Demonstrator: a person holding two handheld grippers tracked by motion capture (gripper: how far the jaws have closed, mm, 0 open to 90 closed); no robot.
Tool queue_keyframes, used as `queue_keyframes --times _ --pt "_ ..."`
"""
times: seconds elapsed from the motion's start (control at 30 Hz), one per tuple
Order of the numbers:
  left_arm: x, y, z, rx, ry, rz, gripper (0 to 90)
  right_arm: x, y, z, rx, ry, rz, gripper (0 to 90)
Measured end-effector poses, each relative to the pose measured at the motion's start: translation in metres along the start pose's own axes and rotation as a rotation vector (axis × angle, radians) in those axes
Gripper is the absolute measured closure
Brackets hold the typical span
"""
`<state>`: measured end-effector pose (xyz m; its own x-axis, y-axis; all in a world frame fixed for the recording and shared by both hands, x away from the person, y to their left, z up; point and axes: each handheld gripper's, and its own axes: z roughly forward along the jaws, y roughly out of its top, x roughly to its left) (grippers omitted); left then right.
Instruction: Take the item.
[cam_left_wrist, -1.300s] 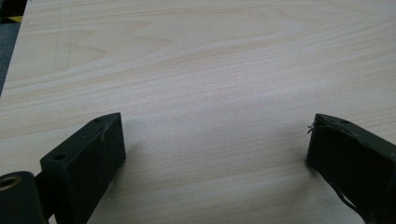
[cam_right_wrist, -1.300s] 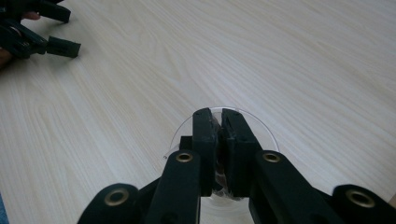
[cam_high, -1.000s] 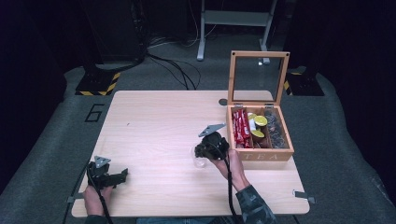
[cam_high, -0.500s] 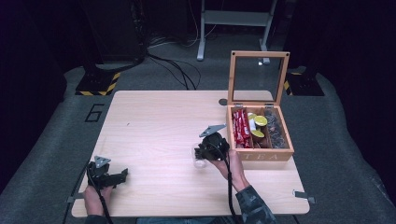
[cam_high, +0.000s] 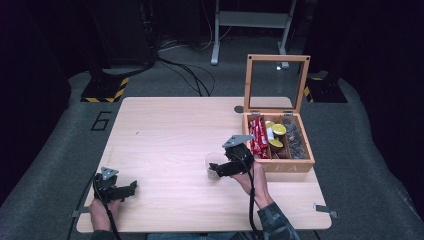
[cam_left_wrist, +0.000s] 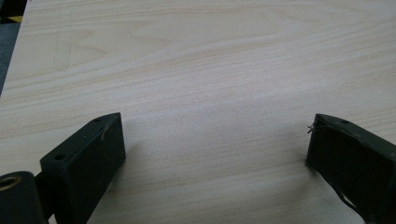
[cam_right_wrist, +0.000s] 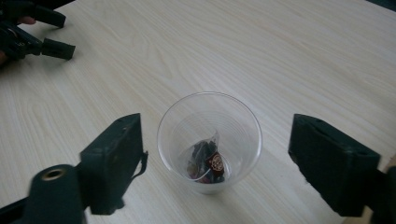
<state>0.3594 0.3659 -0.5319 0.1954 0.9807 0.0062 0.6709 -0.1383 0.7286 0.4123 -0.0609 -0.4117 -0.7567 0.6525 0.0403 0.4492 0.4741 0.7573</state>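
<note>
Clear plastic cup (cam_right_wrist: 209, 140), perhaps holding a teabag (cam_right_wrist: 205, 161), sits between the released right hand-held gripper (cam_right_wrist: 215, 163).

- My table (cam_high: 165, 130) is evenly lit; the frame's edges fall into dark.
- My near jaws blur; soft shadows lie beneath them.

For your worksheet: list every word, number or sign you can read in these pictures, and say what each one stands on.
"6": painted on the grey floor mat left of the table.
"TEA": on the front wall of the wooden box, faint.
Print on the red packets in the box: too small to read.
Red tag on the tea bag in the clear cup: blurred, unreadable.
</note>
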Motion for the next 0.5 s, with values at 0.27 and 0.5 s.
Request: queue_keyframes --times 0.27,0.5 --pt "0.0 0.0 0.0 0.0 0.001 0.0 4.2 -0.005 -0.012 -0.019 -0.017 -0.041 0.007 6.6" --pt "0.0 0.0 0.0 0.0 0.0 0.0 4.2 -0.01 -0.026 -0.042 -0.036 -0.094 0.027 5.1"
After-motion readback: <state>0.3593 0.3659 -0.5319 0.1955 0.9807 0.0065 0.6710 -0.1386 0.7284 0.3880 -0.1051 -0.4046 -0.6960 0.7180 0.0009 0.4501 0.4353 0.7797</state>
